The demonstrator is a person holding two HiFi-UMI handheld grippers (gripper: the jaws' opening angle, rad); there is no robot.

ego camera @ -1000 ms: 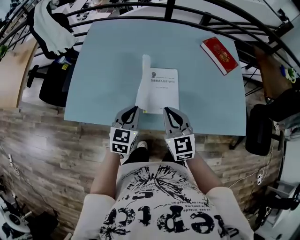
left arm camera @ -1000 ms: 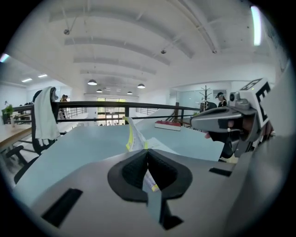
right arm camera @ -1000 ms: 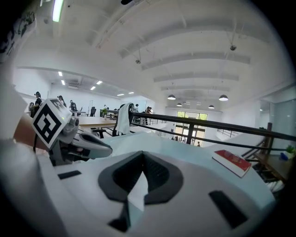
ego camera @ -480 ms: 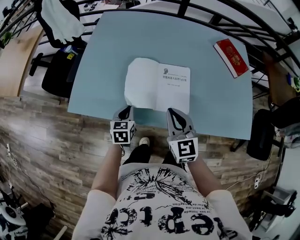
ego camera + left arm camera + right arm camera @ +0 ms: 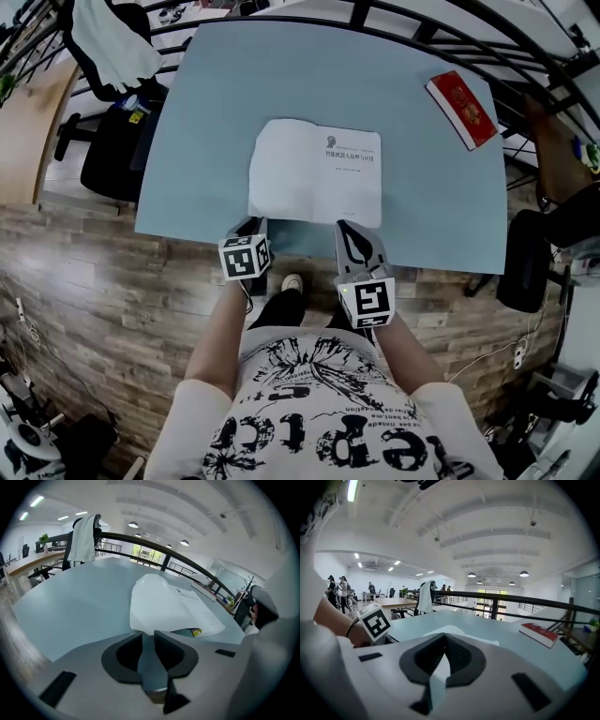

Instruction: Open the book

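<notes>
The book (image 5: 316,173) lies open and flat on the pale blue table (image 5: 216,112), a blank white page on the left and a printed title page on the right. My left gripper (image 5: 248,230) sits at the near left corner of the book. Its jaws are opening, a narrow gap shows, and nothing is between them. In the left gripper view the book (image 5: 164,604) lies just beyond the left gripper (image 5: 148,632). My right gripper (image 5: 354,239) hovers at the near right corner, apart from the page. In the right gripper view the right gripper (image 5: 444,636) has its tips together, empty.
A red book (image 5: 461,110) lies at the far right of the table, also in the right gripper view as the red book (image 5: 539,633). An office chair draped in white cloth (image 5: 117,47) stands off the far left corner. A black railing (image 5: 441,33) runs behind. The near table edge is right under both grippers.
The leaf that stood upright in the left gripper has swung left and down to lie flat. The left gripper sank toward the near edge and let it go. The right gripper barely shifted.
</notes>
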